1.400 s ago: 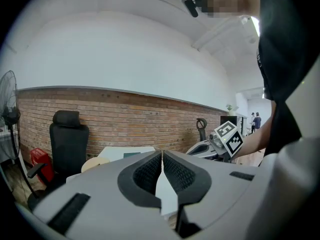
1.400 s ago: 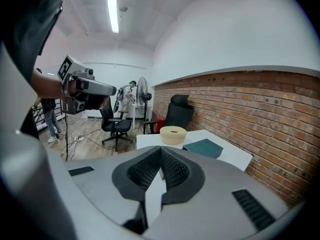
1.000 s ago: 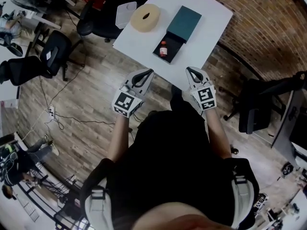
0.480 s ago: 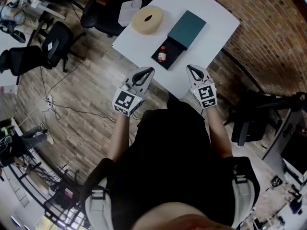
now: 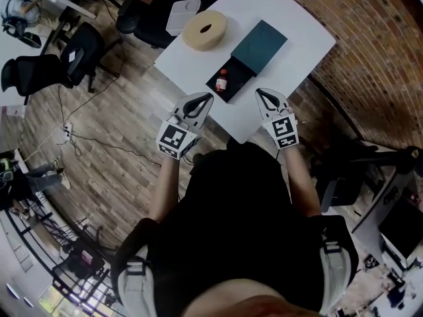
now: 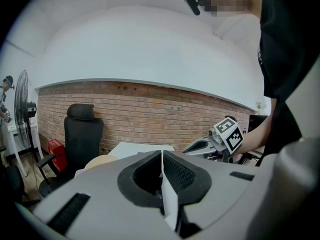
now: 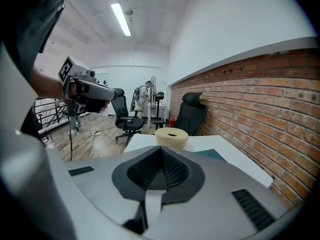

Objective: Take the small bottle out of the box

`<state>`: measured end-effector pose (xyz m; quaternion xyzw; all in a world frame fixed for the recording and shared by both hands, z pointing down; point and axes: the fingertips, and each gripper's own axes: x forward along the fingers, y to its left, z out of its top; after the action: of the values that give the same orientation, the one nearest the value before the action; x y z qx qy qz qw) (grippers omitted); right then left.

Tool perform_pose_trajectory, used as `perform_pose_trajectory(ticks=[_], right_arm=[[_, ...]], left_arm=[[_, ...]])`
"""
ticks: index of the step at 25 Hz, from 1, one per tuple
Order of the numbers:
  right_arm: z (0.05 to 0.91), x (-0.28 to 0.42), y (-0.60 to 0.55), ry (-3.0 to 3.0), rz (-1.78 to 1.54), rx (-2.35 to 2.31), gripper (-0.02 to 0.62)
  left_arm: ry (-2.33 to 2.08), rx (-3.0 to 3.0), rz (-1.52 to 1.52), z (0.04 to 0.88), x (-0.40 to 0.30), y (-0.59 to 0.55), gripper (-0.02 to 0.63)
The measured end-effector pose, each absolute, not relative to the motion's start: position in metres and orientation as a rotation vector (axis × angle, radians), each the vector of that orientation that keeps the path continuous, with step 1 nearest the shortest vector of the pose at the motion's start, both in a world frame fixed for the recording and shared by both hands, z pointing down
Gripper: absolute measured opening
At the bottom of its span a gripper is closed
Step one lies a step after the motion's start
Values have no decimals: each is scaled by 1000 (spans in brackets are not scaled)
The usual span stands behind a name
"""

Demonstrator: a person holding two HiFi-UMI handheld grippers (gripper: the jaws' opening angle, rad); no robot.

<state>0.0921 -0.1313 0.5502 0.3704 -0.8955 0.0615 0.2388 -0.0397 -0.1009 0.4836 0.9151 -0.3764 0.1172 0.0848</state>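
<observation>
A small bottle (image 5: 222, 81) with a red cap lies in the dark open box (image 5: 230, 84) near the white table's (image 5: 294, 35) front edge. The box's teal lid (image 5: 260, 45) rests just behind it. My left gripper (image 5: 207, 98) hangs in the air short of the table edge, left of the box, shut with nothing in it. My right gripper (image 5: 259, 92) hovers over the table's near edge, right of the box, also shut and empty. In the left gripper view the fingertips (image 6: 161, 153) meet. The right gripper's (image 7: 161, 149) jaws meet too; the teal lid (image 7: 214, 155) shows beyond them.
A beige foam ring (image 5: 204, 29) and a white container (image 5: 182, 16) sit at the table's far left. A brick wall (image 5: 377, 51) runs along the right. Black office chairs (image 5: 79, 58) and floor cables (image 5: 86, 140) lie to the left, another chair (image 5: 344, 177) to the right.
Both grippers have moved forward toward the table; the table and box now lie closer to their tips. The jaws stay shut.
</observation>
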Motion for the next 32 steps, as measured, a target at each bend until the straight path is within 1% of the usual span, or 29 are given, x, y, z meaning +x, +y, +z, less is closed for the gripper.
perform_pose_trajectory(ticks=[8,15,20,25,29,32], right_arm=[[557,109,-140,-2454,177,992,-3],[559,131,-147,-2438,187,1017,-3],[560,145,-154,-2422,192,1052,-3],[566,151,-156,-2411,205,1054,-3],[570,153,-153,-2405,218,1043,-3],[573,153,-153,-2403,212,1017,-3]], left_arm=[[-1141,2664,361,509,-24,-113,28],[-1157,2589,300,539,-19,-126,29],[-1246,2530,331,560,-24,-137,29],[-1243,2499,378,588,-25,-144,31],[-1194,2428,370,611,-22,-148,51],[-1207,2379,377,628,-24,-153,78]])
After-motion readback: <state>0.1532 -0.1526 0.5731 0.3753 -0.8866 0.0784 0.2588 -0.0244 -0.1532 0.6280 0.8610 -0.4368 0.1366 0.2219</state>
